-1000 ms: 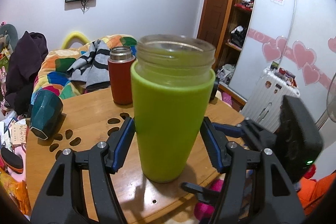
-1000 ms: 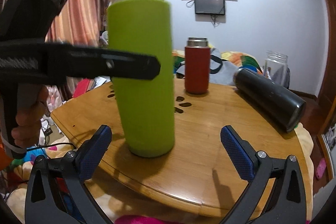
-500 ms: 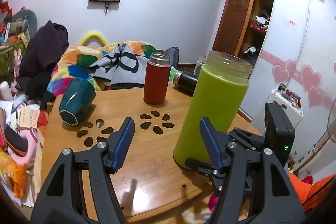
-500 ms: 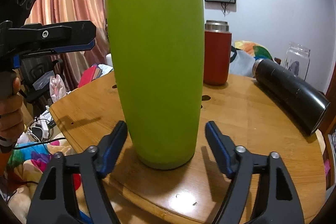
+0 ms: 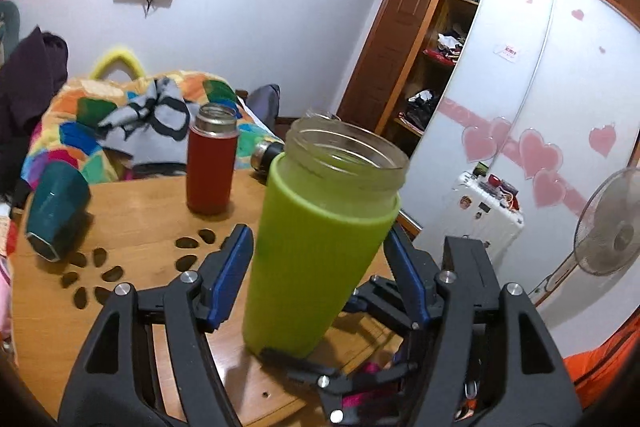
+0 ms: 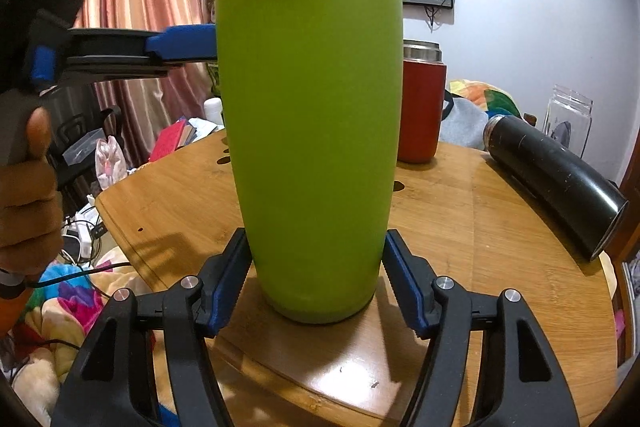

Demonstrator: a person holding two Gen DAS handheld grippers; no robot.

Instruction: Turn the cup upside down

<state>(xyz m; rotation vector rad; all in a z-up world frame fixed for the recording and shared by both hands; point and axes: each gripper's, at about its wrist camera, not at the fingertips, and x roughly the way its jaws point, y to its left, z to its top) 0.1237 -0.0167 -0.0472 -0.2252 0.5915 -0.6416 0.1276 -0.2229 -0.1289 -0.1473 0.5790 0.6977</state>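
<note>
A tall green cup [image 5: 316, 247] with a clear glass rim stands upright, mouth up, near the edge of the round wooden table [image 5: 132, 223]. It fills the right wrist view [image 6: 312, 115]. My right gripper [image 6: 316, 283] is shut on the green cup low on its body, both blue pads against its sides. My left gripper [image 5: 320, 275] straddles the cup at mid height; its left pad shows a small gap, so it is open. The left gripper's fingers [image 6: 180, 43] cross the top left of the right wrist view.
A red flask [image 5: 211, 159] stands upright behind the cup. A black bottle [image 6: 556, 179] lies on its side at the right. A teal cup [image 5: 56, 207] lies on its side at the left. A clear jar [image 6: 568, 119] stands beyond the table.
My right gripper closed from open onto the base of the green cup. My left gripper came back from the cup's left side and now sits around it.
</note>
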